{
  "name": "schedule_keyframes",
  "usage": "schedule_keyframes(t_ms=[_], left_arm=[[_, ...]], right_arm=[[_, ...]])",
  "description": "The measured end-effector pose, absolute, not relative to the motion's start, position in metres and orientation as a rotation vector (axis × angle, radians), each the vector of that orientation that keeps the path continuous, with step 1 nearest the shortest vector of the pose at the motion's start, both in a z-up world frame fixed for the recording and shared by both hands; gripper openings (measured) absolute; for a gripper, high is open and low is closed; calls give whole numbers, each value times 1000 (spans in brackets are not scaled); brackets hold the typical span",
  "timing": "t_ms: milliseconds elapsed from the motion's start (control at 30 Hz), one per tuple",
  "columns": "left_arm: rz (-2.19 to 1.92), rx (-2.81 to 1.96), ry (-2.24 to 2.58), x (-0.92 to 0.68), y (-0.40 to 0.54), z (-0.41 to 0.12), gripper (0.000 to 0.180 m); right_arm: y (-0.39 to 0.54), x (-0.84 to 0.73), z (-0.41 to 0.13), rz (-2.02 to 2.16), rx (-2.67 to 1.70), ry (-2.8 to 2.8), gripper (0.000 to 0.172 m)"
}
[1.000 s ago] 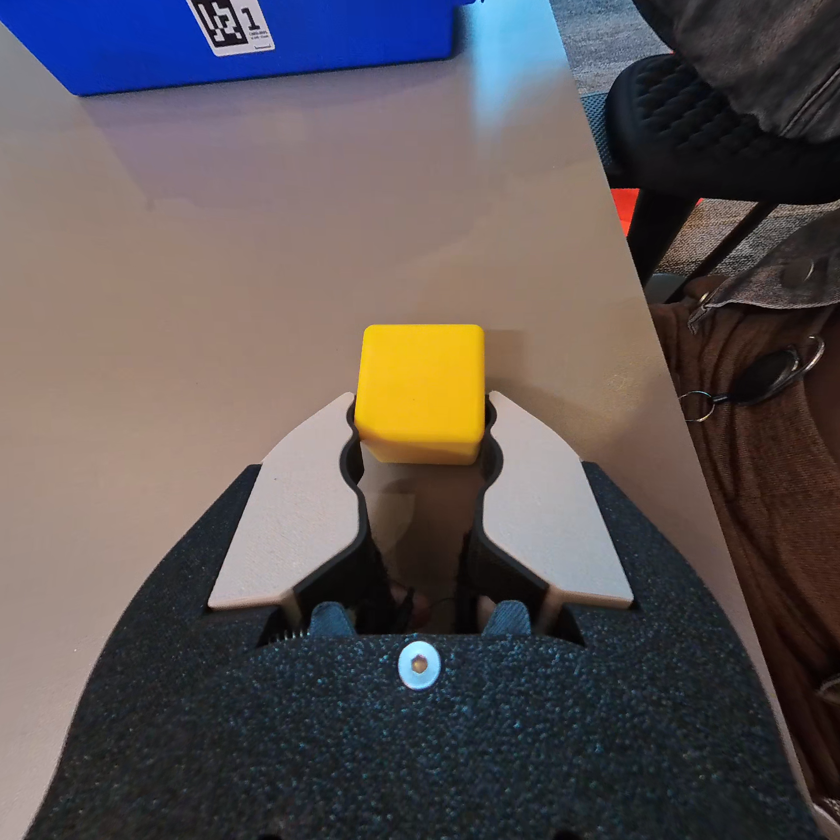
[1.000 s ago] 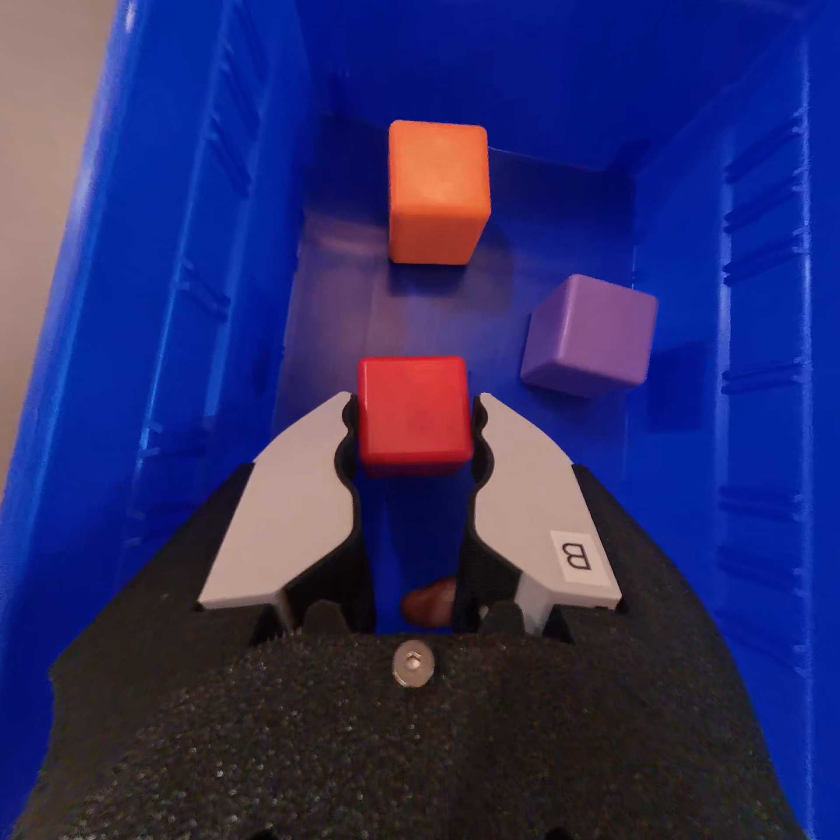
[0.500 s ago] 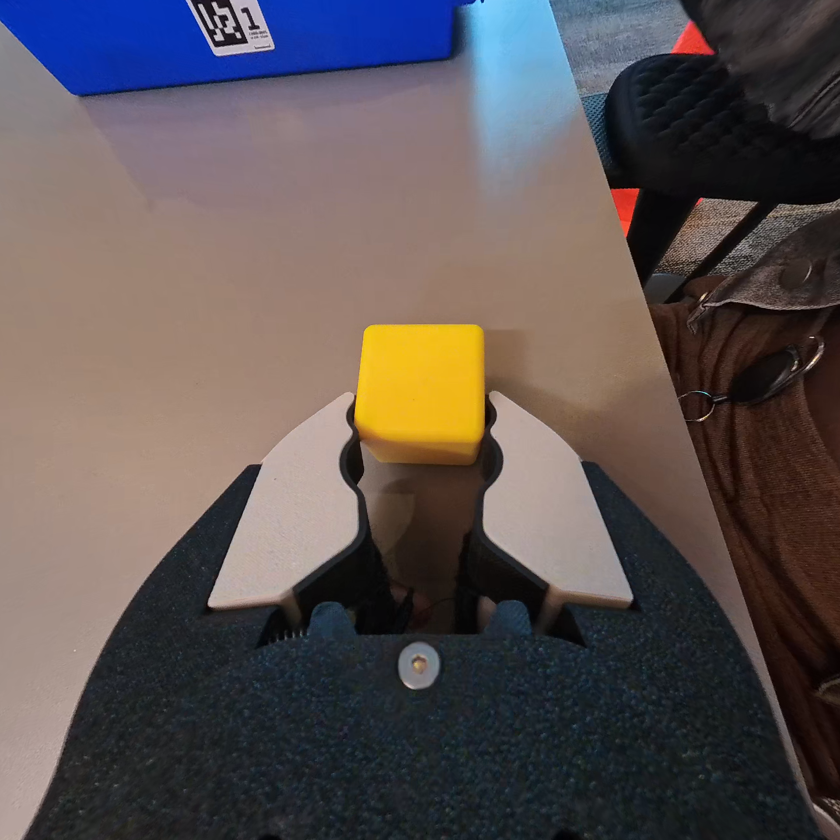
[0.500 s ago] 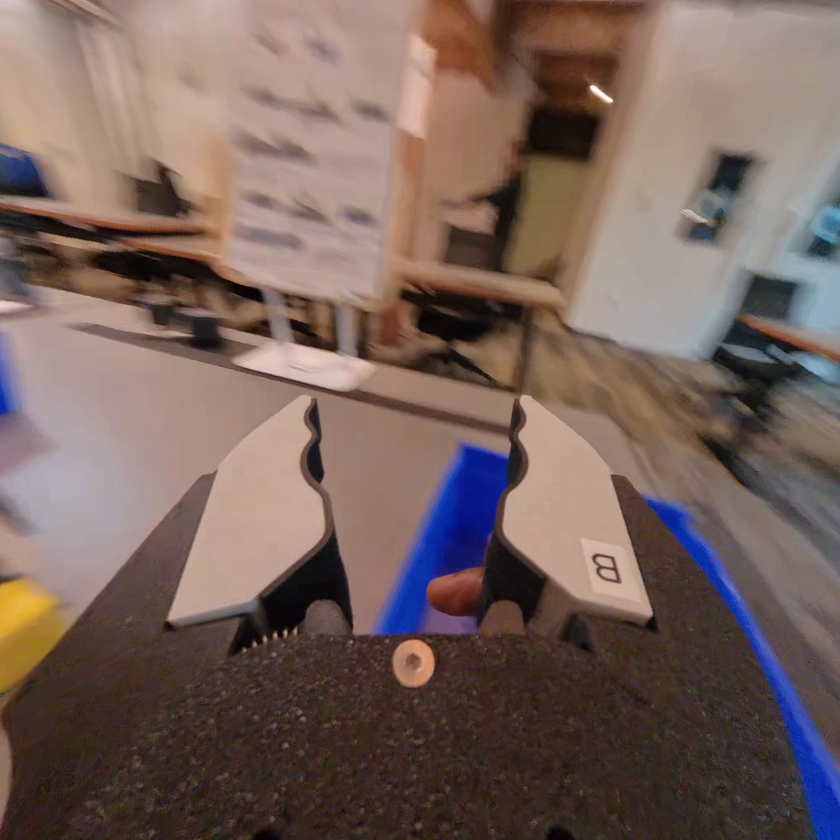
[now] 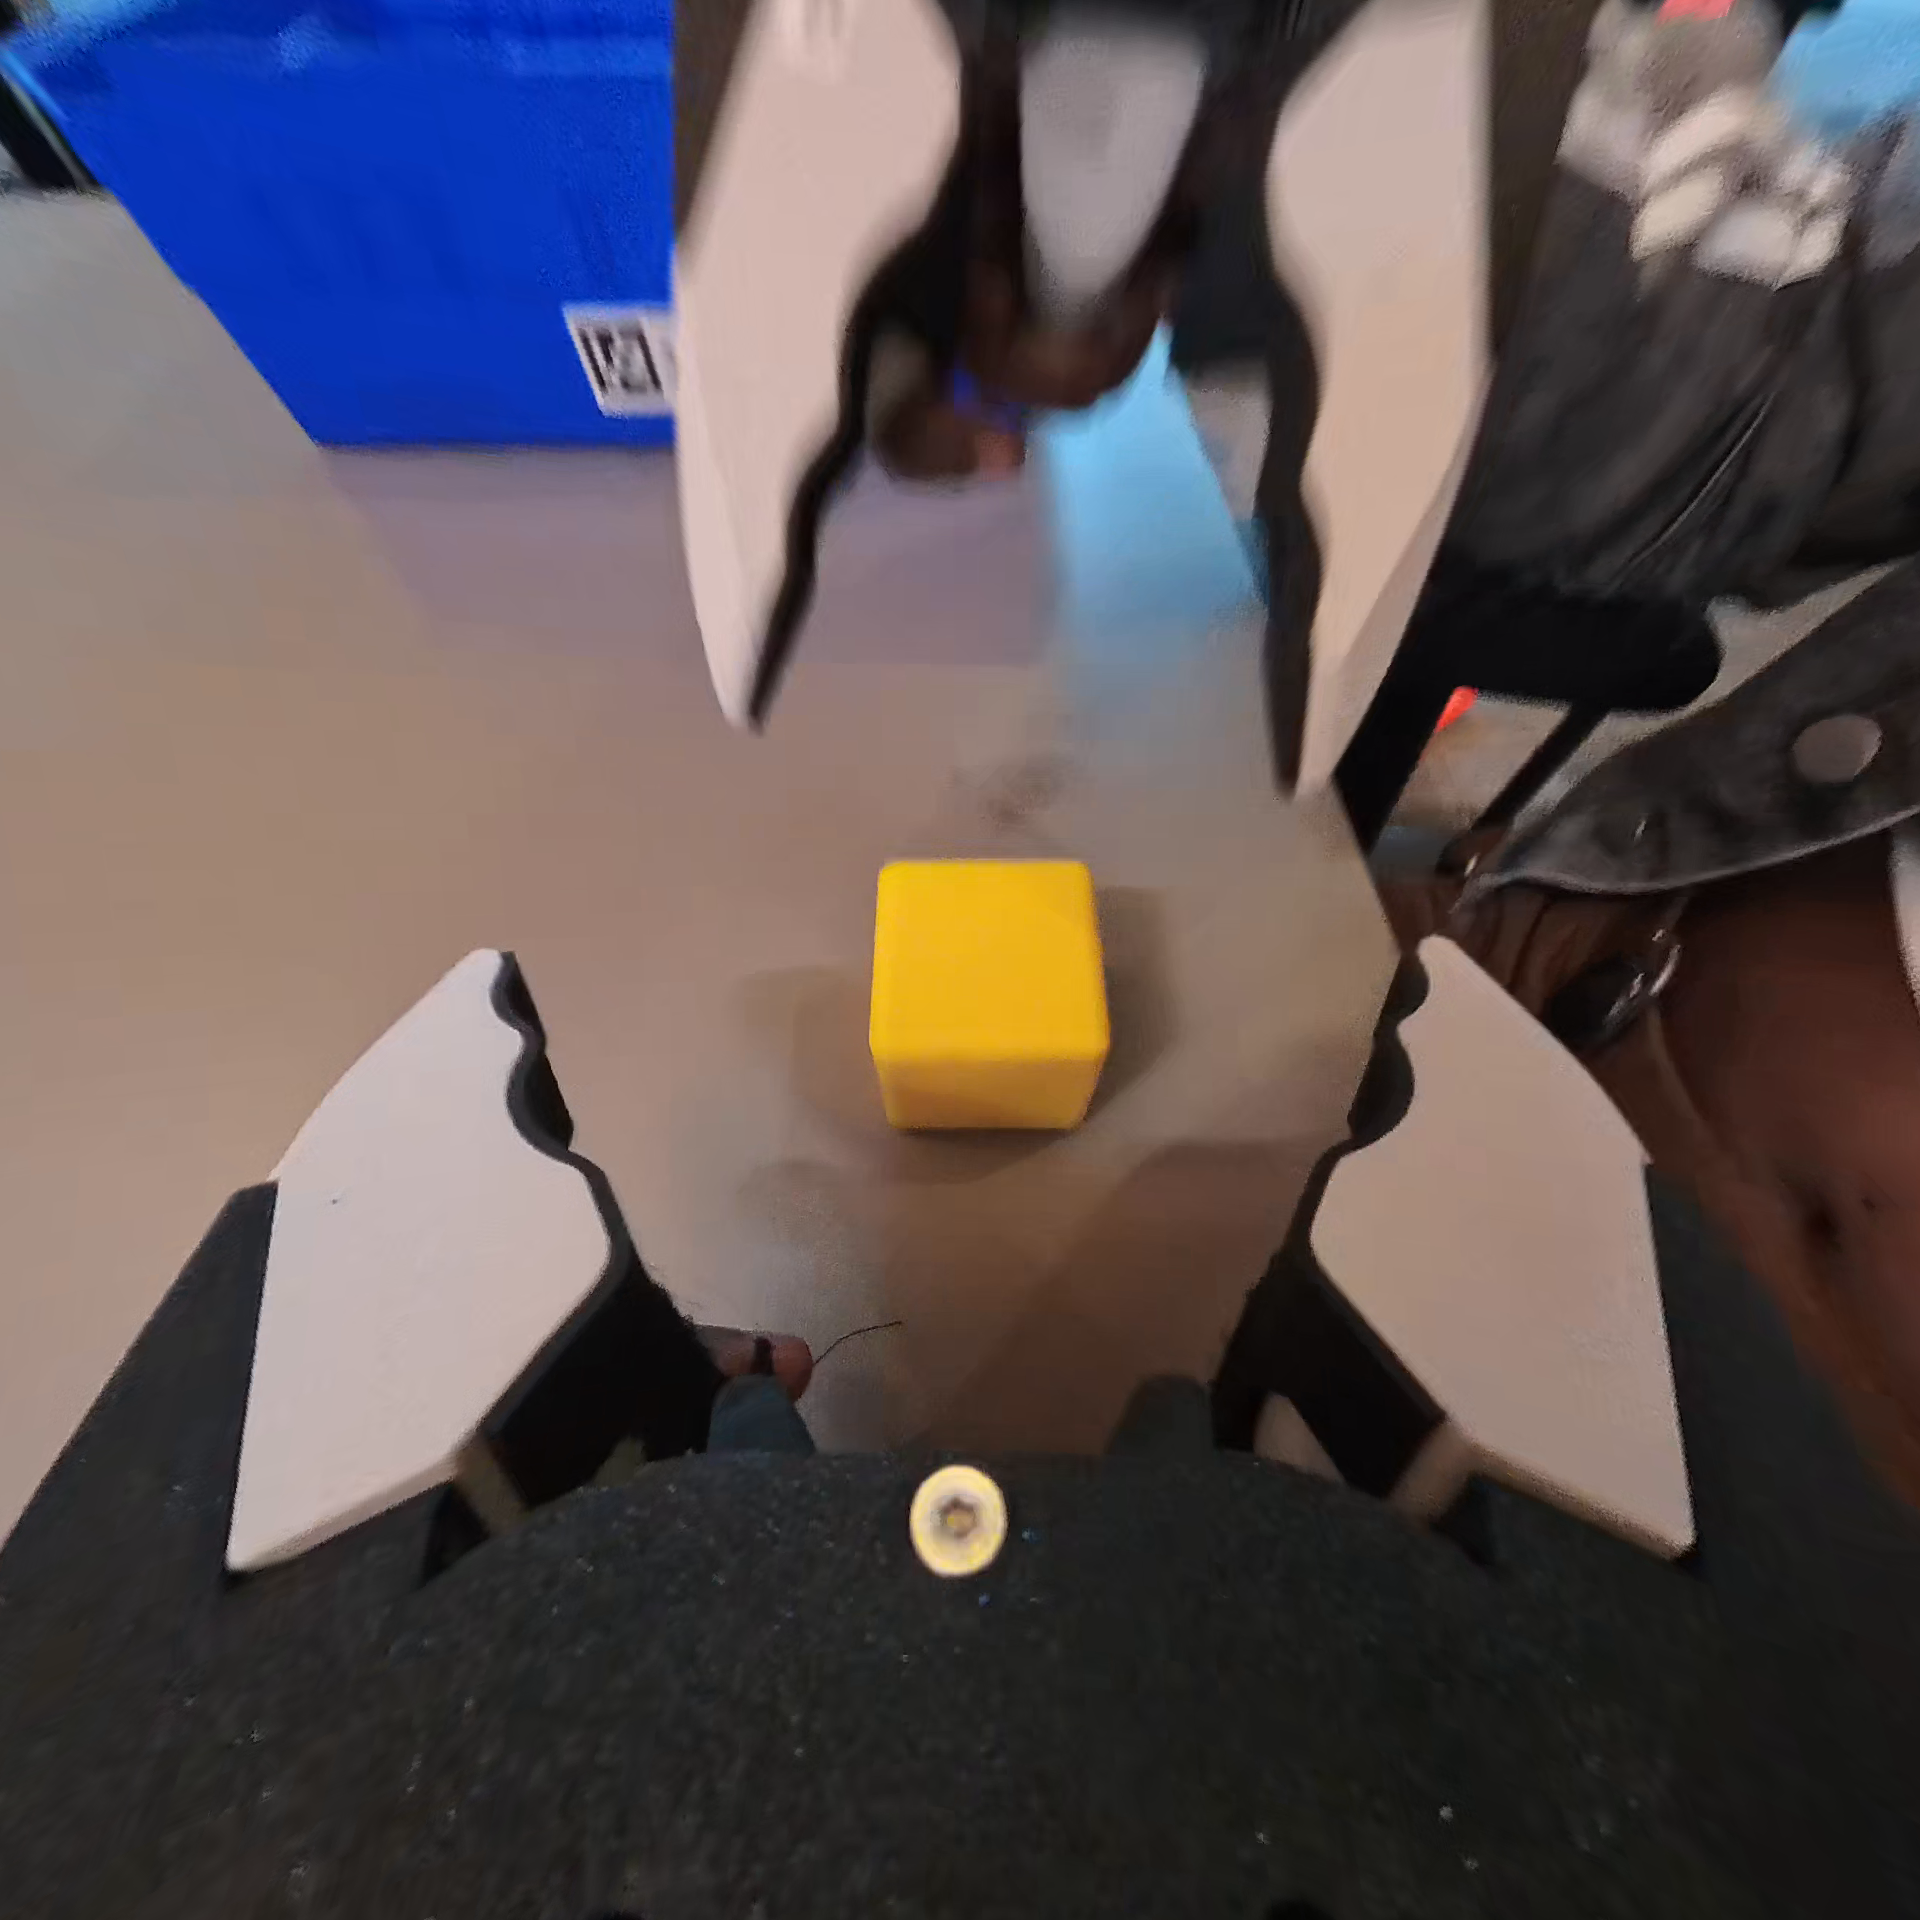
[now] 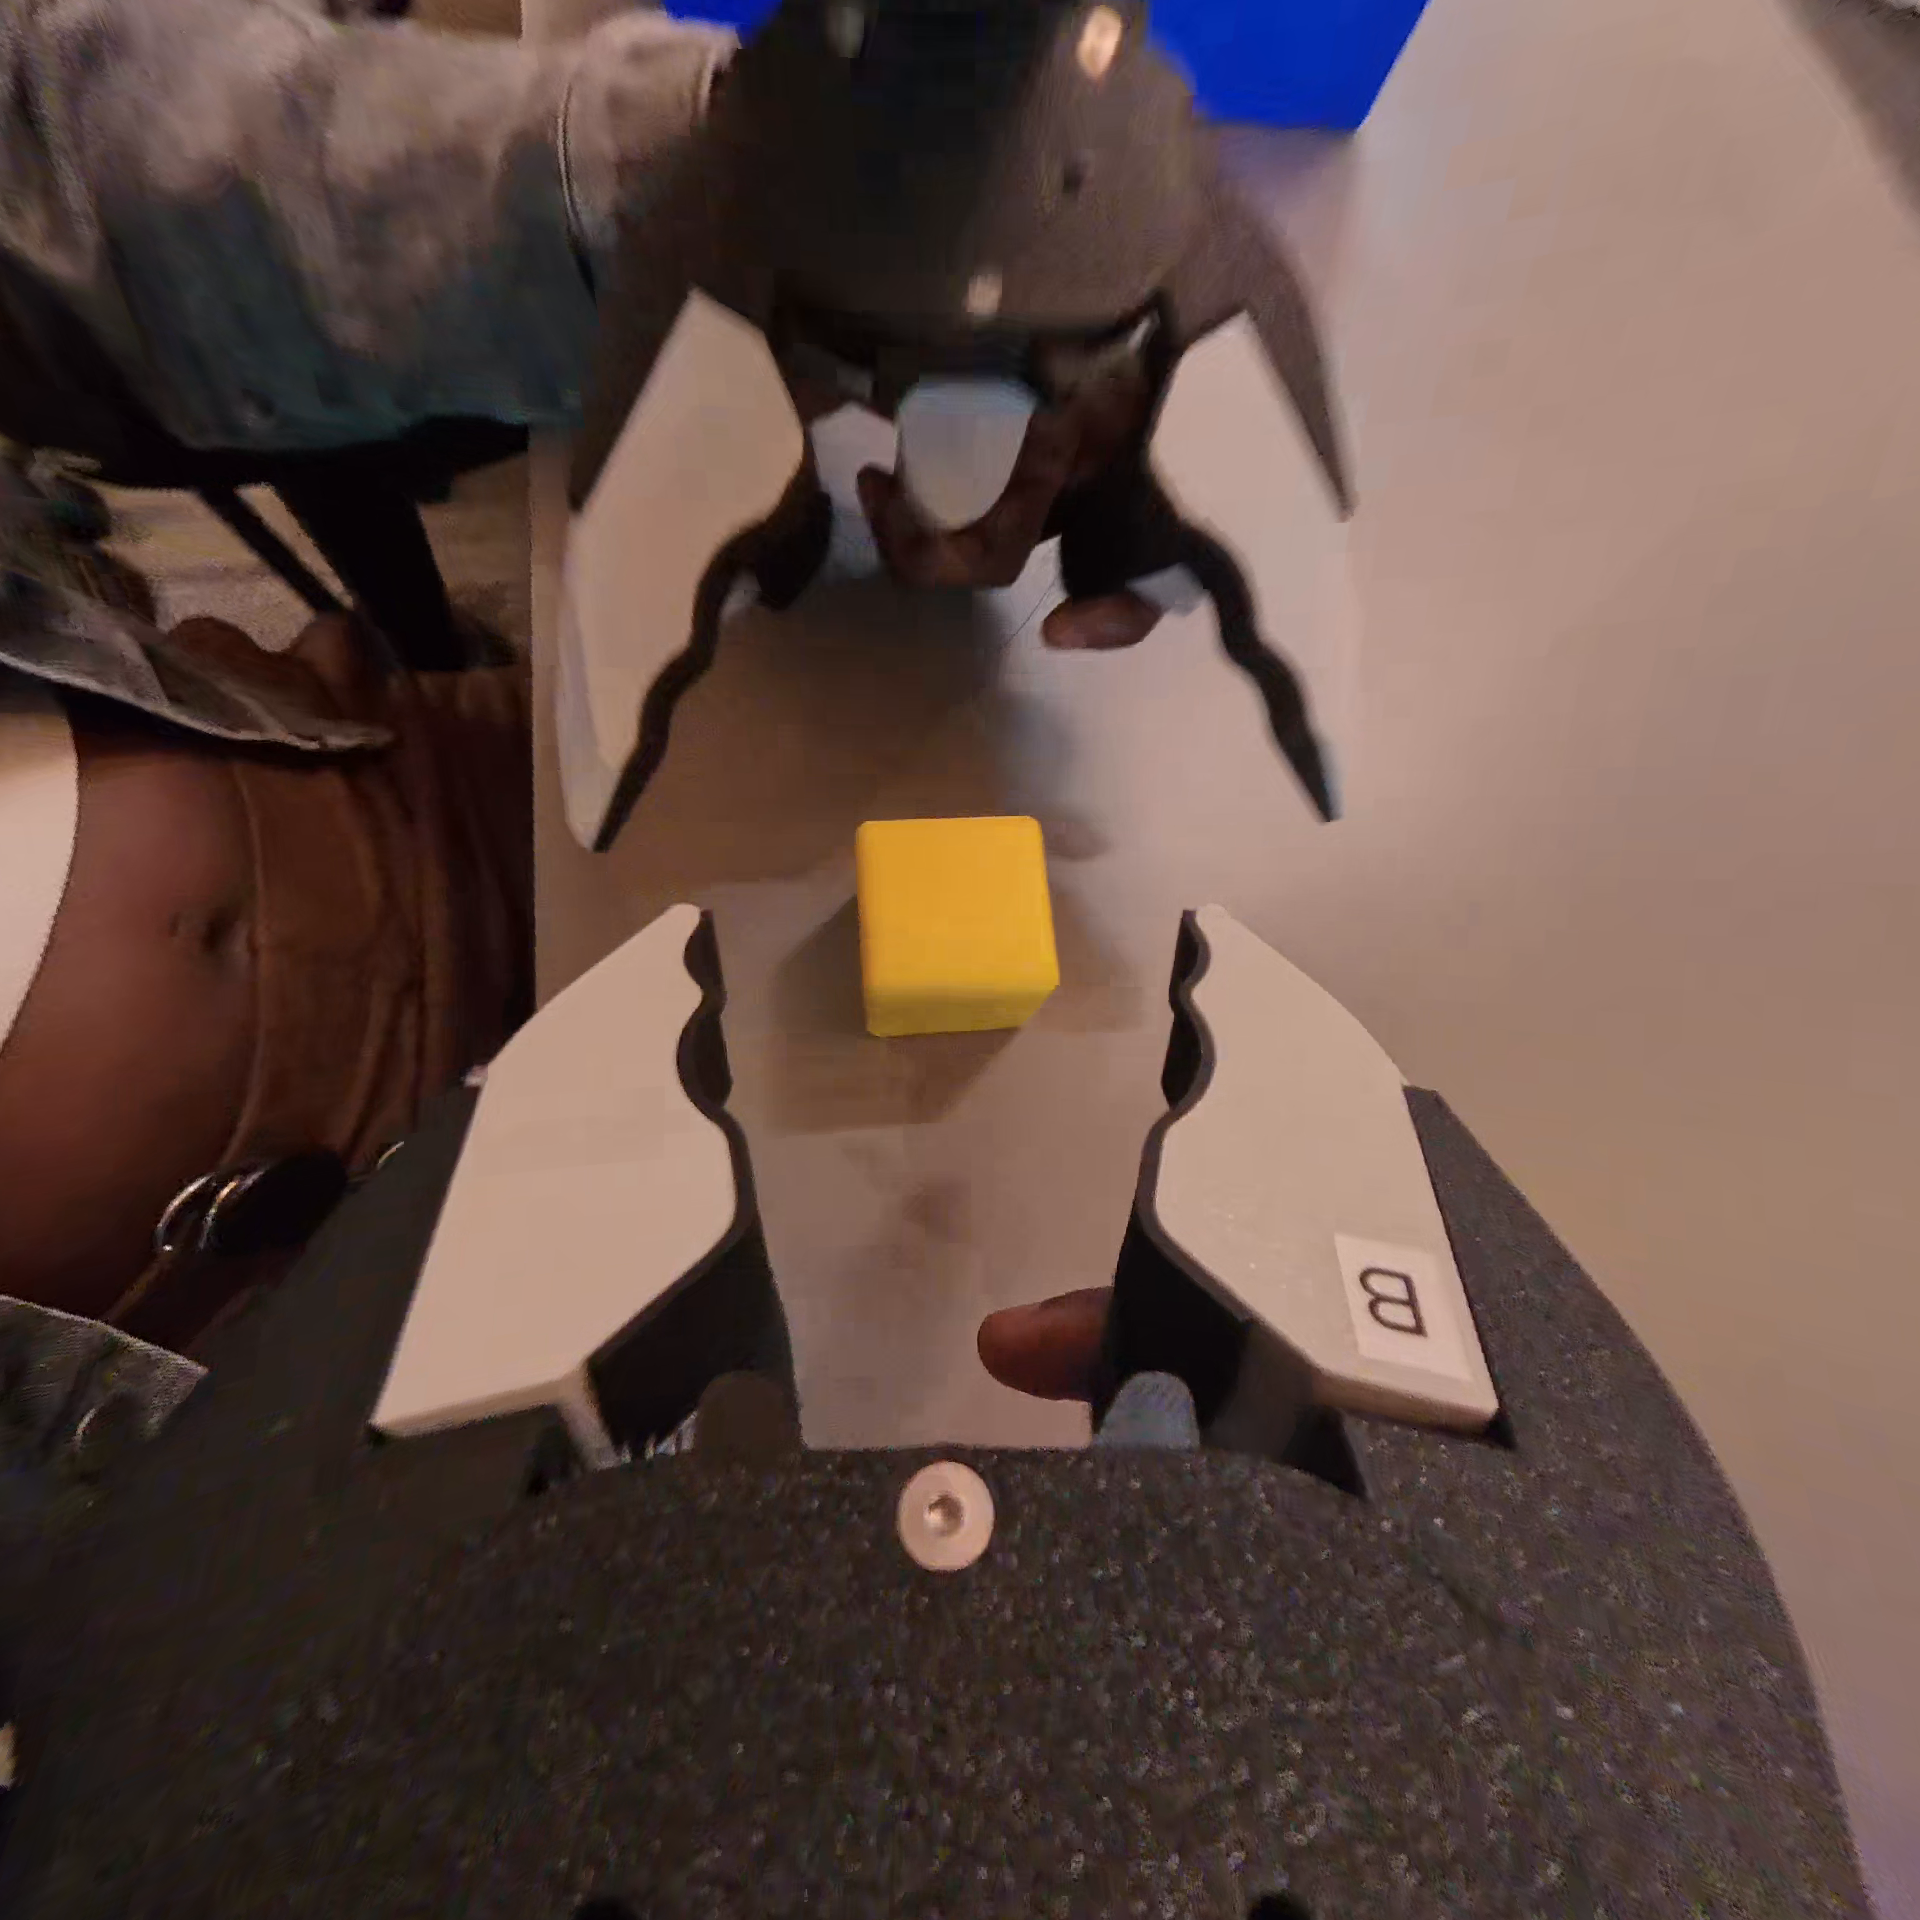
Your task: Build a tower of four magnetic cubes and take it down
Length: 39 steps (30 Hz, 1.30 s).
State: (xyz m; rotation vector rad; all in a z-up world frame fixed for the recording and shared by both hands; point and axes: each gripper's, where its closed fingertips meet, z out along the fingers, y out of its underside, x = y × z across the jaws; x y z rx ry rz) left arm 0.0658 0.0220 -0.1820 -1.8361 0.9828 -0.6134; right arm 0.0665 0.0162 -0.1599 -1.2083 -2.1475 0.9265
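**Now one yellow cube between two open grippers**

Left to right: my left gripper (image 5: 961,966) is spread wide and empty, the yellow cube (image 5: 987,992) sits dead ahead on the grey table (image 5: 312,831), untouched. My right gripper (image 6: 945,925), also released, faces it nearer. Blue bin (image 5: 416,208) stands far left.

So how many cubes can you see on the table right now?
1. The yellow plastic cube sits on the grey table, between the open left gripper and open right gripper, touching neither. More may be hidden in the blue plastic bin.
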Motion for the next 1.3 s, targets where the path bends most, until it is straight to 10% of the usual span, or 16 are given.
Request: schedule_keyframes(t_ms=[433, 833, 1300], left_arm=[[-719, -1633, 818, 56, 23, -136, 146], [-673, -1605, 748, 47, 30, -128, 145], [-649, -1624, 750, 45, 33, -132, 143]], right_arm=[[12, 47, -201, 788, -1213, -2270, 49], [187, 189, -46, 407, -1659, -1151, 49], [286, 340, -182, 76, -2325, -717, 49]])
